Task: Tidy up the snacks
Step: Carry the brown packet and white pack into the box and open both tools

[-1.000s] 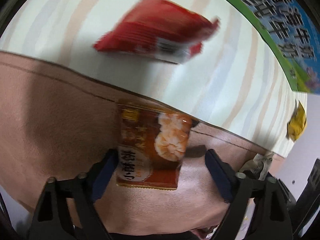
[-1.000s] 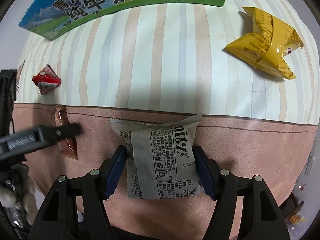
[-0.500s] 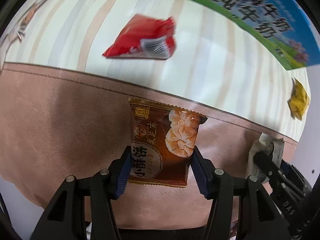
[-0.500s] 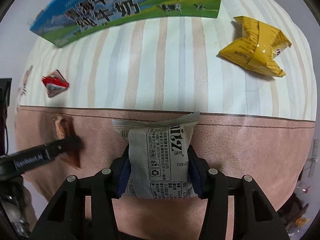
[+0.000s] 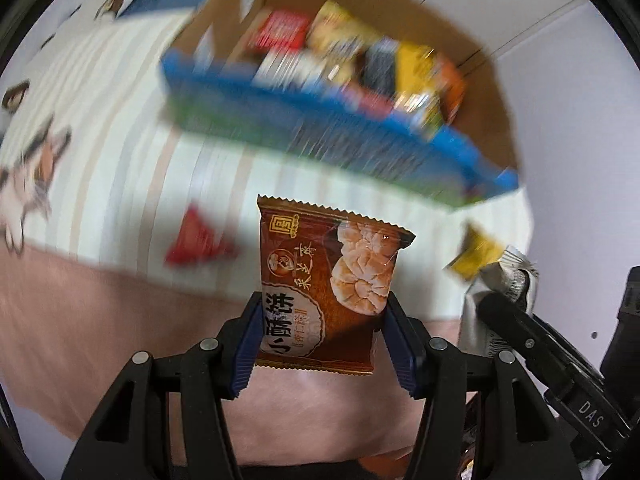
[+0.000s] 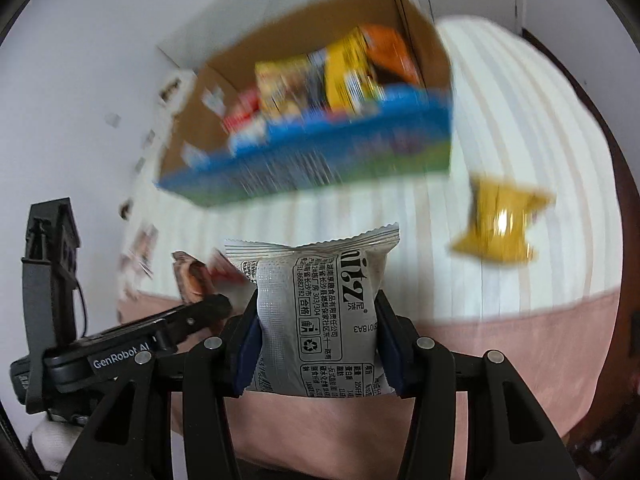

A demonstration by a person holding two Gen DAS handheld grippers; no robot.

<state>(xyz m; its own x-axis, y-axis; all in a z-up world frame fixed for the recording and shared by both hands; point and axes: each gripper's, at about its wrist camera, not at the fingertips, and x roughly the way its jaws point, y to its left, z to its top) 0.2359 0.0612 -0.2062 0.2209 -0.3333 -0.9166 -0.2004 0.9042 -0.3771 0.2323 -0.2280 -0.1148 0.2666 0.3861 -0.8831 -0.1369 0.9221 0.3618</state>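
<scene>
- L claw (image 5: 323,330) pinched brown packet (image 5: 326,284); R claw (image 6: 316,342) pinched grey packet (image 6: 320,312).
- Risk: packets slipping en route to box (image 5: 486,92), thin edge grips.

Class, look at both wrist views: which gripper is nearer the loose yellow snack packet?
Right. The yellow snack packet lies just ahead-right of the right gripper; from the left gripper it sits beyond the right gripper's side.

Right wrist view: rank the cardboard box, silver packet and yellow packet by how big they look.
1. cardboard box
2. silver packet, though it is nearest the camera, so its rank is unsure
3. yellow packet
</scene>
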